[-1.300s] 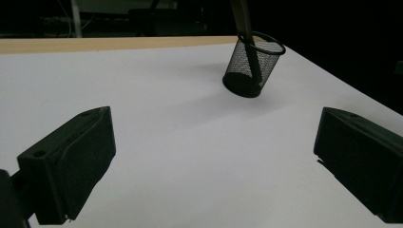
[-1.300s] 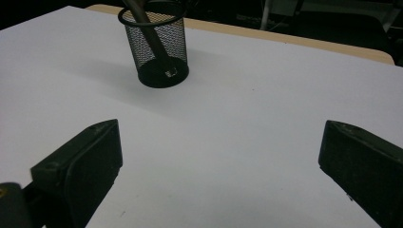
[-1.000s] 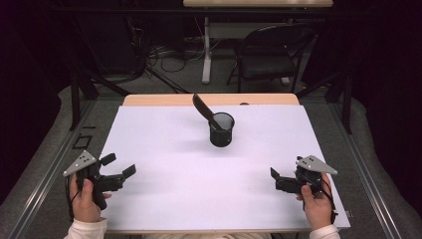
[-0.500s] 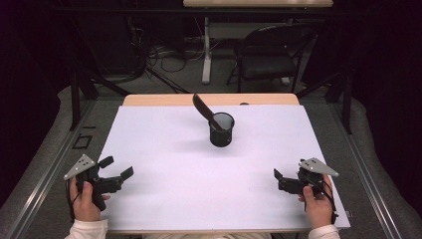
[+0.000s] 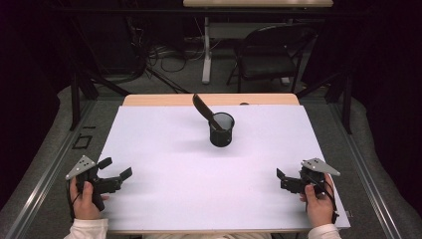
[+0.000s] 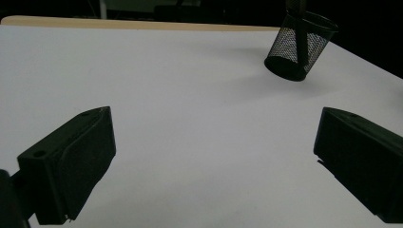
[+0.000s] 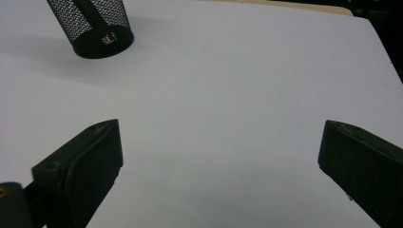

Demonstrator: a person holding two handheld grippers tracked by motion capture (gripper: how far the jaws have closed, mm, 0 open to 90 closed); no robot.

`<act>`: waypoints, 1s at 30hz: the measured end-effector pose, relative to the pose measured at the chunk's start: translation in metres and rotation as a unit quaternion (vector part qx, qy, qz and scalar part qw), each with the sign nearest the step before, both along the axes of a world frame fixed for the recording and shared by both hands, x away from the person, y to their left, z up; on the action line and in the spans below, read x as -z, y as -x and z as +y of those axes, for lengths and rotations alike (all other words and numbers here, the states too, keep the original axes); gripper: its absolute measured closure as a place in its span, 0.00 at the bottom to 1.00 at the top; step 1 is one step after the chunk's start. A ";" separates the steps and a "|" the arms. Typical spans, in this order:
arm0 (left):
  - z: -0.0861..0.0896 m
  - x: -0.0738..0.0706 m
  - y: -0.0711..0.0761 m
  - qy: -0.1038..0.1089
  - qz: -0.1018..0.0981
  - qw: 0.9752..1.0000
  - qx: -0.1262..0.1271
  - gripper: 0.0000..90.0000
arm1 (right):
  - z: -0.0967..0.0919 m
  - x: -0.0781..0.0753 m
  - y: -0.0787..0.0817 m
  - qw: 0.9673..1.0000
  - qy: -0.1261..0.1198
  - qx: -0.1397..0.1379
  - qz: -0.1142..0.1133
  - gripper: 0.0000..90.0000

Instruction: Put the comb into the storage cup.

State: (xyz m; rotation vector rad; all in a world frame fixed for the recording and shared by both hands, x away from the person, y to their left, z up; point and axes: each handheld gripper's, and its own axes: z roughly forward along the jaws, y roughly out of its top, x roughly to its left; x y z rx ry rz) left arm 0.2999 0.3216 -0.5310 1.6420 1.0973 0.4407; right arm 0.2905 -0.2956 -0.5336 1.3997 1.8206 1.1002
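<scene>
With the mesh cup [image 5: 221, 129] and its dark utensil [image 5: 204, 110] standing mid-surface, both released tongs, left [image 5: 115, 170] and right [image 5: 280, 179], are drawn slightly back toward the near edge, suggesting no grasp under way.

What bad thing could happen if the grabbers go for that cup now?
The black mesh cup stands alone and looks light, so a bump might tip it. The dark flat tool leans out over its rim toward the far left, so pulling it sideways could topple the cup. The left gripper and right gripper are open and far away.
</scene>
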 end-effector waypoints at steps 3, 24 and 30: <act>0.000 0.001 -0.001 0.001 0.000 1.000 -0.001 0.01 | -0.002 0.001 0.000 1.000 0.000 0.002 0.001 0.01; 0.001 0.007 -0.005 -0.003 0.011 1.000 -0.003 0.01 | -0.008 0.006 -0.004 1.000 -0.016 0.011 0.019 0.01; -0.001 0.008 -0.005 -0.004 0.012 1.000 0.000 0.01 | -0.008 0.007 -0.005 1.000 -0.018 0.012 0.018 0.01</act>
